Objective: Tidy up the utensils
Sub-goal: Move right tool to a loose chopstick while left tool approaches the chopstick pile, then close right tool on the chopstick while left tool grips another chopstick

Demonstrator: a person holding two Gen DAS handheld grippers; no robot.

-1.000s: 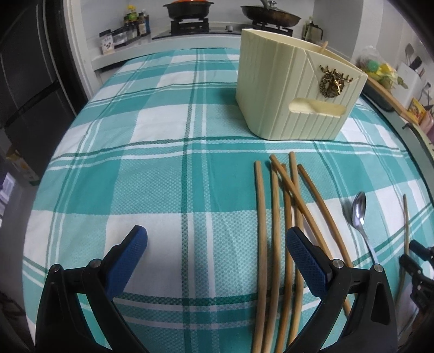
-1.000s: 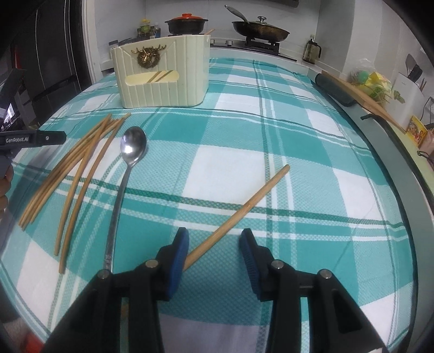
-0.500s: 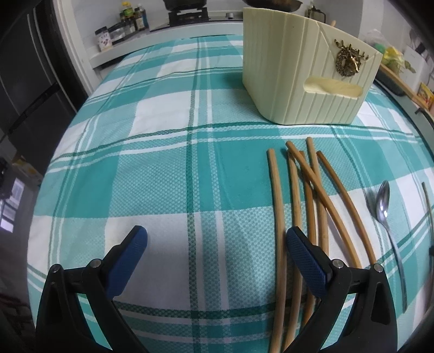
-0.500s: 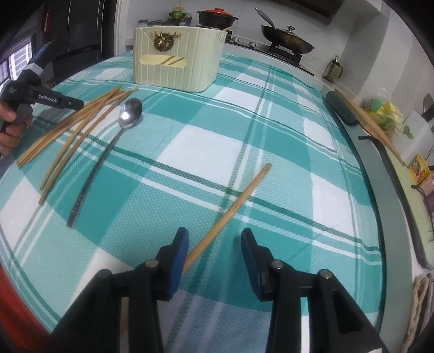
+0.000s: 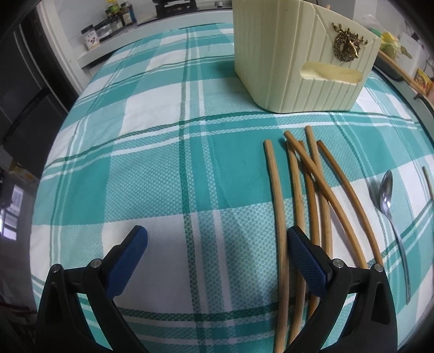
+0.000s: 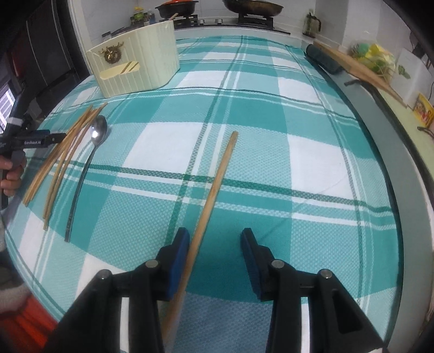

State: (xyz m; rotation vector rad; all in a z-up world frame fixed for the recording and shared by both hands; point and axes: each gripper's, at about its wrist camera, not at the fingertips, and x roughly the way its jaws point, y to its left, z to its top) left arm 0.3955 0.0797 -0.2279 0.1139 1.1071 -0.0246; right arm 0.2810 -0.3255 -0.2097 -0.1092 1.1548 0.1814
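Several wooden chopsticks (image 5: 312, 190) lie in a loose bunch on the teal plaid cloth, with a metal spoon (image 5: 386, 195) to their right. The cream utensil holder (image 5: 298, 59) stands behind them. My left gripper (image 5: 217, 260) is open and empty, its right finger over the bunch's near ends. My right gripper (image 6: 214, 252) is open around a single chopstick (image 6: 217, 184) lying on the cloth, close to its left finger. The right wrist view also shows the bunch (image 6: 62, 154), the spoon (image 6: 92, 152), the holder (image 6: 135, 65) and the left gripper (image 6: 35, 139).
The table's right edge has a grey rim (image 6: 393, 168). A stove with a pot and pan (image 6: 252, 8) sits behind the table. Spice jars (image 5: 108, 24) stand at the back left. A dark roll (image 6: 322, 58) lies at the far right edge.
My left gripper has moved forward toward the holder, and the chopstick bunch now sits nearer. My right gripper has turned, so the single chopstick points more straight ahead. Both stayed open.
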